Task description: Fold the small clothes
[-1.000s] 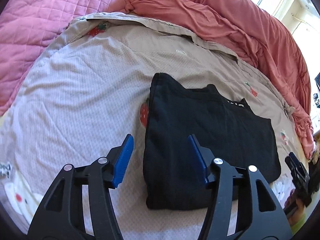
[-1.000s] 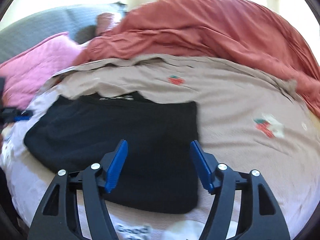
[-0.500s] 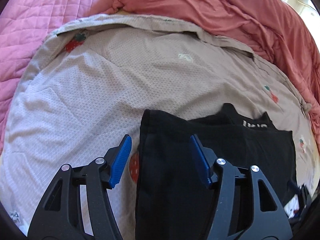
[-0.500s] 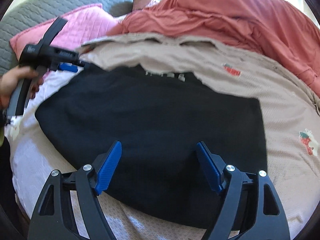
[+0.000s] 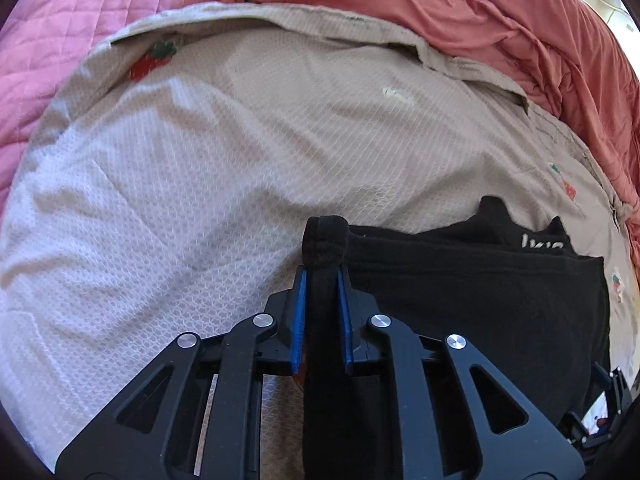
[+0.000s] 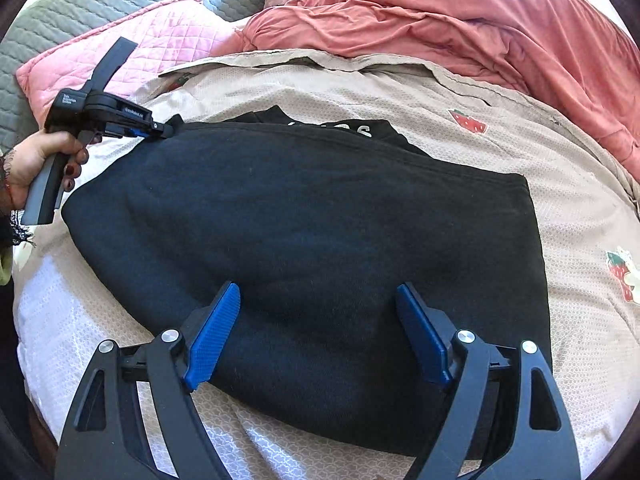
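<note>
Since the earlier frames both wrist views have dropped closer to the black garment, and the left claw — then spread wide over its corner — has just been closing and now pinches a bunched fold of black cloth between its blue pads. That fold stands up in a rounded lump just past the fingertips.

The garment lies folded and mostly flat on a beige bedspread printed with strawberries, its white lettering showing at the far edge under the top layer. Seen from the right wrist, the left claw grips the garment's far left corner, and a hand holds the claw's grey handle.

The right claw has just been opening; its jaws stand wide apart over the near edge of the garment, with black cloth lying between the pads but not pressed by them — it grips nothing.

Beyond the bedspread, a rumpled coral blanket fills the far right side, a pink quilted cover lies to the left, and a grey quilted cover sits behind the pink one.
</note>
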Available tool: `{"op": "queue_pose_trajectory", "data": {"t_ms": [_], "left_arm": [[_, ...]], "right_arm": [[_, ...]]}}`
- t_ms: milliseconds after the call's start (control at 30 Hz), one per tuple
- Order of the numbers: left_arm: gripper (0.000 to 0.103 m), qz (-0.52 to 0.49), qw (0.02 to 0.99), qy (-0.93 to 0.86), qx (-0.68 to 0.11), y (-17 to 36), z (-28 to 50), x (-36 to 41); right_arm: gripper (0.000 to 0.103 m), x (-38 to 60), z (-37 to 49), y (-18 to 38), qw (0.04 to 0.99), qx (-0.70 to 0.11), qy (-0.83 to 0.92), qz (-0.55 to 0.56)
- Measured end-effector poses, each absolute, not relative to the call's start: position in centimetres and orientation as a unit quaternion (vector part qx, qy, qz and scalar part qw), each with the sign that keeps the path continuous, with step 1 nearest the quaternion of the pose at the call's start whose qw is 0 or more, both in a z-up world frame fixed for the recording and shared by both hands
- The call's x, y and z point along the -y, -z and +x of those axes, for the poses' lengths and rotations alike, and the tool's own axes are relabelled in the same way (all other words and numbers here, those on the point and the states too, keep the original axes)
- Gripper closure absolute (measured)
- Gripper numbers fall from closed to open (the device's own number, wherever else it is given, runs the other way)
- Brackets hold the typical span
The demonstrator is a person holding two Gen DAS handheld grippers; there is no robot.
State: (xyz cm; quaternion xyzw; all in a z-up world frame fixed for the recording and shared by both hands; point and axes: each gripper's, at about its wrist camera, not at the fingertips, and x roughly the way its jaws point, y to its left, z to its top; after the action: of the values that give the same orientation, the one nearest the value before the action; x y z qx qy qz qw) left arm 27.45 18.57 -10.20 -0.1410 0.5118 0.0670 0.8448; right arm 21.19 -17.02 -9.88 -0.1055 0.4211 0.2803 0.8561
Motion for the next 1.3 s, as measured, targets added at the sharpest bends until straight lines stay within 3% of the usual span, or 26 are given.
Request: {"op": "queue_pose_trajectory", "data": {"t_ms": [267,467,967,1300], "left_arm": [[0.084,-0.157,0.845,-0.068,-0.506,10.6,26.7,-19.1],[0.083,-0.134,0.851,-0.074,-0.503,9.3,25.3,-18.2],[0.043,-0.124,0.863,-0.082,-0.484,7.3,21.7,-18.3],[0.036,-0.113,0.878,-0.068,-0.460,7.2,21.0,-18.2]], "right_arm": [[0.019,16.9,21.0,10.1,0.857,-0.418,-0.280,-0.113],[0.015,16.9,21.1,10.1,0.858,-0.418,-0.278,-0.109],[0.009,16.9,19.4,8.0,0.878,-0.375,-0.279,-0.104],[0.006,13.2,14.8,6.3,0.879,-0.318,-0.308,-0.177]]}}
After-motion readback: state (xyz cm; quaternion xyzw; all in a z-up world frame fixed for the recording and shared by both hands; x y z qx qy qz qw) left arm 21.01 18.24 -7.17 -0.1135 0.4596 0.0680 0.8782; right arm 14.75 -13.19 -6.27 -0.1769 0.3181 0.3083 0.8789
